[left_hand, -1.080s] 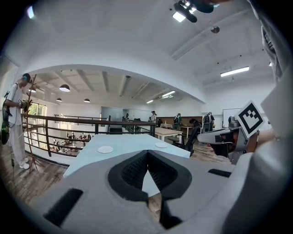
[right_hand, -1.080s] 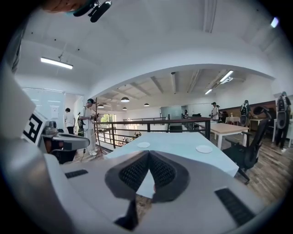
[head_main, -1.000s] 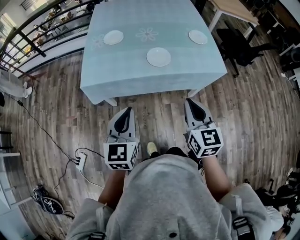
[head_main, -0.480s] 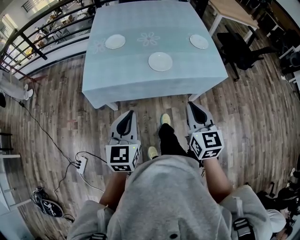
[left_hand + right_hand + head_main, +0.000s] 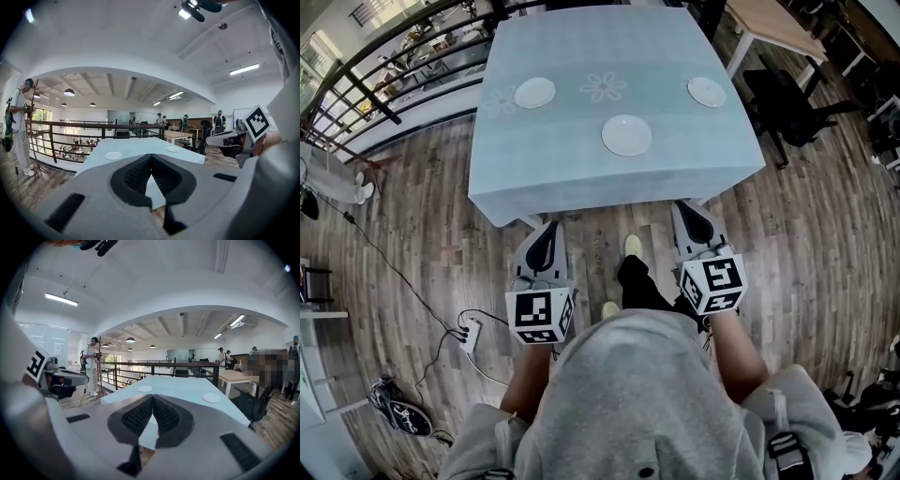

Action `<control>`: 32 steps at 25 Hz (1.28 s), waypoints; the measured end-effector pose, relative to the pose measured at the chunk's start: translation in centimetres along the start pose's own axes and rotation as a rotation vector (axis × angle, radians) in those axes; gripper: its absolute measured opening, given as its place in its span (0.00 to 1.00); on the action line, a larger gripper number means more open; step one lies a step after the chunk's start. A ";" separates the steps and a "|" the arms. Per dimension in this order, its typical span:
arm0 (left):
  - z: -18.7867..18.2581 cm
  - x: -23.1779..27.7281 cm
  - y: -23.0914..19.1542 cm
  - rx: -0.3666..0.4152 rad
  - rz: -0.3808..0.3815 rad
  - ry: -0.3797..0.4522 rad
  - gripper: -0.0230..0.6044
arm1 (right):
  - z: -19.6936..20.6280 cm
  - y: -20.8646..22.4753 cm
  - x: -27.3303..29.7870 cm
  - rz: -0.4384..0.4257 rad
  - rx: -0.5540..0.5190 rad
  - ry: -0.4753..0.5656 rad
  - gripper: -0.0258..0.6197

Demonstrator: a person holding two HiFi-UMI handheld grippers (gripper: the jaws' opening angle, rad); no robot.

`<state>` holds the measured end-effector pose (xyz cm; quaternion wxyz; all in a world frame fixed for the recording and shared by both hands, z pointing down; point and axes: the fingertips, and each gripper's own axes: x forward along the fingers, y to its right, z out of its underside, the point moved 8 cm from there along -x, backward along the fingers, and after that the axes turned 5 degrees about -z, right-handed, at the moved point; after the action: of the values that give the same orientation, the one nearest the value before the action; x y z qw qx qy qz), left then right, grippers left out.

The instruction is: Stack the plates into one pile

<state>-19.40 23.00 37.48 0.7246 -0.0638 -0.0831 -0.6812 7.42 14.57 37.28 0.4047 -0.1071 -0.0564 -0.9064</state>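
Observation:
Three white plates lie apart on a table under a pale blue cloth (image 5: 581,169): a left plate (image 5: 534,93), a middle plate (image 5: 626,135) nearest me, and a right plate (image 5: 706,91). Both grippers hover over the wooden floor just short of the table's near edge, pointing at it. My left gripper (image 5: 547,231) is shut and holds nothing. My right gripper (image 5: 688,208) is likewise shut and empty. The left gripper view shows the left plate (image 5: 113,155) and right plate (image 5: 173,149) beyond the closed jaws. The right gripper view shows the same two, the left plate (image 5: 145,388) and the right plate (image 5: 212,398).
A black railing (image 5: 384,56) runs along the far left. A black chair (image 5: 792,103) and a wooden table (image 5: 773,23) stand at the right. A power strip with cables (image 5: 469,333) lies on the floor at left. People stand in the background.
The person has stepped toward the table, one foot now out in front. Both grippers have moved forward with them, and the table's near edge sits closer to their tips.

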 end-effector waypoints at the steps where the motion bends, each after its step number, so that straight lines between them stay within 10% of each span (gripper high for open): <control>1: -0.1 0.6 -0.2 0.000 -0.003 0.000 0.06 | -0.1 0.3 0.5 -0.002 -0.003 -0.001 0.08; 32: -4.1 23.9 0.6 0.024 0.002 -0.105 0.06 | -2.9 17.4 16.9 -0.038 0.047 -0.049 0.08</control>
<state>-17.25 -1.11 38.40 0.7207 -0.0908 -0.1288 -0.6751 8.98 -9.77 38.79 0.3883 -0.1187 -0.0895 -0.9095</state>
